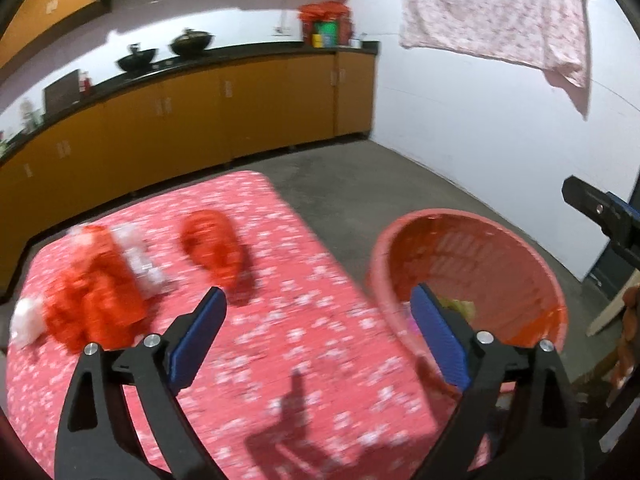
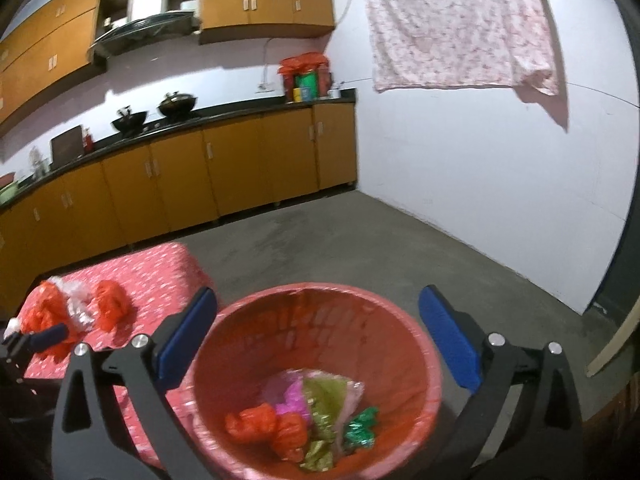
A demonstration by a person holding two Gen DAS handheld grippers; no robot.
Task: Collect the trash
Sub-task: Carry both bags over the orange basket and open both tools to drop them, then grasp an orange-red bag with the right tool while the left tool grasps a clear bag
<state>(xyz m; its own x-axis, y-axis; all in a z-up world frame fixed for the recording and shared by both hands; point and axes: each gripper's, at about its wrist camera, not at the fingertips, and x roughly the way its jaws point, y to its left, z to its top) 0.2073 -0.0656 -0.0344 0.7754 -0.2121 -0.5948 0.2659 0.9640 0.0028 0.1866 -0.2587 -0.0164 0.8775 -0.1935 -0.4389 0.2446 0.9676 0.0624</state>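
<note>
Both tools, left (image 1: 320,320) and right (image 2: 320,332), wide open, empty, over red basket (image 2: 416,360); no legible writing.

Left wrist view is smeared: the table (image 1: 280,320) print and the red bags (image 1: 96,300) on it blur, and I can't separate bag from the white scrap (image 1: 24,322) beside it. My left gripper's right finger (image 1: 438,338) covers most of what's in the bin (image 1: 532,264); only a yellowish bit (image 1: 460,306) shows. Right gripper (image 1: 600,216) is cut by that frame's edge. In the right wrist view, the wrappers (image 2: 320,412) in the bin are soft, probably foil and plastic. Counter items (image 2: 306,80) too small to read.
</note>
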